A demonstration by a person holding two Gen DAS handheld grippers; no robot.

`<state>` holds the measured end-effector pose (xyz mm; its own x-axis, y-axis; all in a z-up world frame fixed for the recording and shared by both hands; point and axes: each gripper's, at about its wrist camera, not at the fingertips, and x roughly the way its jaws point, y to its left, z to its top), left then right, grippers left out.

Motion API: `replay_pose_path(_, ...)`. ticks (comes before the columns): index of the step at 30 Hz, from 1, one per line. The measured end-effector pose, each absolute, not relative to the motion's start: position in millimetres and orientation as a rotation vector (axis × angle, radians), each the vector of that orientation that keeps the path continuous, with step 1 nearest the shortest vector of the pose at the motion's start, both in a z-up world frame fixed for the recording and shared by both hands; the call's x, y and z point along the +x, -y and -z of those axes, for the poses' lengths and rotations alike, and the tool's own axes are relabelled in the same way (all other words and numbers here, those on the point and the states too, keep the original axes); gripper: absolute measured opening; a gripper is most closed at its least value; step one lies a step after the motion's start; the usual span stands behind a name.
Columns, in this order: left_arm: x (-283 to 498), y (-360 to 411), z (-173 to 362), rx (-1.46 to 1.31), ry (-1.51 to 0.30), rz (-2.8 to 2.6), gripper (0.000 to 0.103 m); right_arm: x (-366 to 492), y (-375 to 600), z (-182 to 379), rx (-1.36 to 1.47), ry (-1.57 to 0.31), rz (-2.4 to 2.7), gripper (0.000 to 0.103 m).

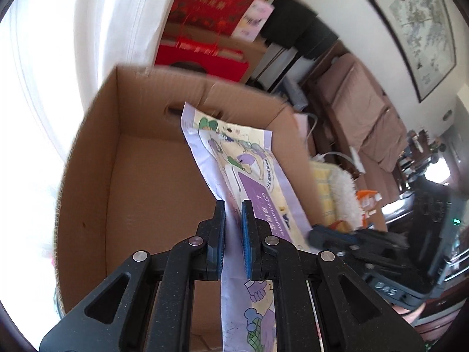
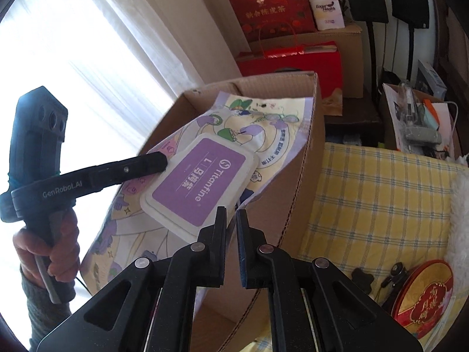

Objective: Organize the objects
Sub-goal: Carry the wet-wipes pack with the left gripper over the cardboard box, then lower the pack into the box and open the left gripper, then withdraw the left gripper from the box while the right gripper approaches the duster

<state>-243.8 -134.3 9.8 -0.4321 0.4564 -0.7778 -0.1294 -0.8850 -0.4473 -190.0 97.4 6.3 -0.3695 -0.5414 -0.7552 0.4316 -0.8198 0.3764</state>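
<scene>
Left wrist view showed your left gripper (image 1: 233, 226) with its fingers (image 1: 218, 234) closed on the thin edge of a wet-wipe pack (image 1: 234, 158), a soft purple and cream packet printed with cartoon figures. The pack hung over the open cardboard box (image 1: 96, 152), its far end reaching toward the back wall where a hand slot was cut. What could be seen of the box floor past the pack was bare cardboard. Your right gripper (image 1: 319, 236) appeared at the right edge of the pack in that same view, blurred, its tip at the packet's border. From the right wrist view you had the right gripper (image 2: 231, 223) pinching the near corner of the wet-wipe pack (image 2: 263, 135), fingers (image 2: 220, 228) nearly together with only the thin film between them. The pack's white lid with its purple label faced up and tilted, the whole packet stretched between your two grippers above the cardboard box (image 2: 296, 193). Your left gripper (image 2: 159, 158) came in from the left, its black fingers meeting the pack's far edge beside the lid, and your hand (image 2: 55, 249) gripped its handle below. To the right of the box lay a yellow checked cloth (image 2: 375, 193) with a round red and gold tin (image 2: 422, 290) resting on it. Red gift bags (image 2: 269, 6) stood behind the box against the pale curtain (image 2: 96, 58).
</scene>
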Motion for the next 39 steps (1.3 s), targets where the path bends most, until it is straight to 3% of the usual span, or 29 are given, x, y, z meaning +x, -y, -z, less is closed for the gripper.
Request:
replay_pose_path(6,-248.1,117.8,31.4,-1.575,0.347,-2.329,0.009,-187.4,-104.4,-8.4,1.240,0.095,2.254,0.013)
replay_pose_path(11,-239.7,108.6,25.6,-1.553,0.282,-2.382,0.010,-178.7,-117.2,-28.9,1.179,0.094,2.273,0.018)
replay_pose_path(13,-234.8,107.0,17.0,-1.524,0.272,-2.402,0.020,-172.1,-122.3,-35.3,1.160,0.079,2.285,0.022)
replay_pose_path(15,-225.4,103.1,5.1,-1.488,0.240,-2.456,0.047,-166.4,-127.4,-40.7,1.143,0.059,2.305,0.029)
replay_pose_path(18,-211.1,95.3,-13.5,-1.414,0.176,-2.525,0.063,-158.6,-135.9,-45.2,1.135,0.045,2.326,0.038)
replay_pose_path(21,-194.9,86.1,-27.9,-1.360,0.168,-2.553,0.075,-151.9,-144.8,-47.4,1.135,0.036,2.347,0.054)
replay_pose_path(26,-176.2,74.7,-46.4,-1.285,0.146,-2.616,0.087,-144.9,-166.6,-49.2,1.144,0.082,2.371,0.080)
replay_pose_path(32,-160.4,56.1,-61.2,-1.215,0.138,-2.643,0.099,-137.1,-192.0,-51.5,1.153,0.103,2.414,0.084)
replay_pose_path(39,-142.3,28.6,-69.9,-1.171,0.168,-2.601,0.100,-127.0,-221.1,-47.4,1.164,0.093,2.481,0.087)
